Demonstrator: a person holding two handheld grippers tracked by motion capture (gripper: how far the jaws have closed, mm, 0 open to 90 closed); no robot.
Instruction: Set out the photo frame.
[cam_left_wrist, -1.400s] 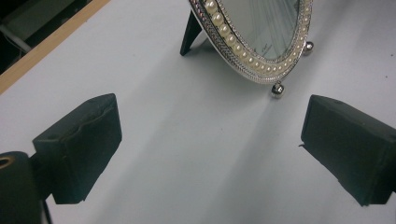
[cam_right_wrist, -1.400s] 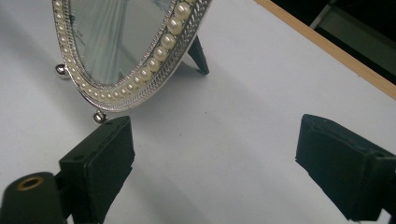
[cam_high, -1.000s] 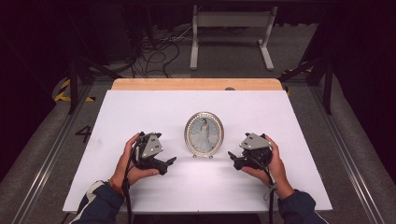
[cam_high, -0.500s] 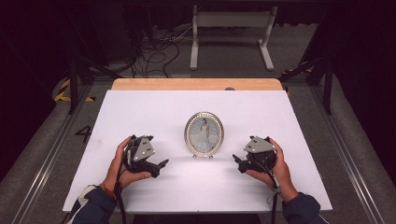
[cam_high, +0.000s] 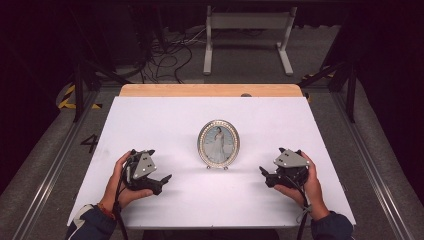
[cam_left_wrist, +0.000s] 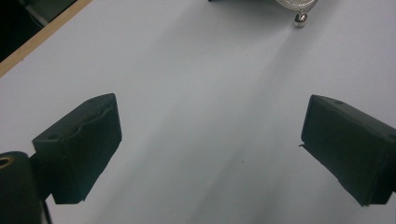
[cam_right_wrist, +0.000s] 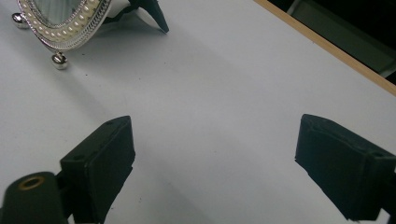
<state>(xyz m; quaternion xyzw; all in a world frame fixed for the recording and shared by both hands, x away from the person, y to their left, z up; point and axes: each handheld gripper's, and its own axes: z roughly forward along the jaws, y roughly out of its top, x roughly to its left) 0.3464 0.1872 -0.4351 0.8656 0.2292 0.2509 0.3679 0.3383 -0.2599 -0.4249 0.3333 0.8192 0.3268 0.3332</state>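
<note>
Silver oval picture frame (cam_high: 218, 144), one count, stands upright near the middle of the white worktop (cam_high: 165, 120). Pearl-bead rim, portrait of a figure in a pale dress behind the glass. Two small ball feet visible at its base in the high view; a dark back stand props it, seen in the right tool view.

Two tools, one per hand. Left tool (cam_high: 161, 182) sits low on the worktop at the near left, well apart from the frame, jaws pointing right toward the frame side. Left hand (cam_high: 120, 182) wraps it from behind. Jaws spread wide, nothing between them, just bare white surface in the left tool view (cam_left_wrist: 210, 154). One ball foot of the frame (cam_left_wrist: 301, 17) shows at that view's top edge.

Right tool (cam_high: 263, 176) sits at the near right, also well apart from the frame, jaws pointing left. Right hand (cam_high: 305, 182) grips it. Jaws spread wide, empty (cam_right_wrist: 212, 163). Right tool view catches the frame's lower rim (cam_right_wrist: 70, 35) top left, two ball feet there.

Frame sits between the two tools, touching neither. One grey three-cornered plate on top of each tool, so two. Light wooden strip (cam_high: 210, 90) runs along the worktop's far edge.
</note>
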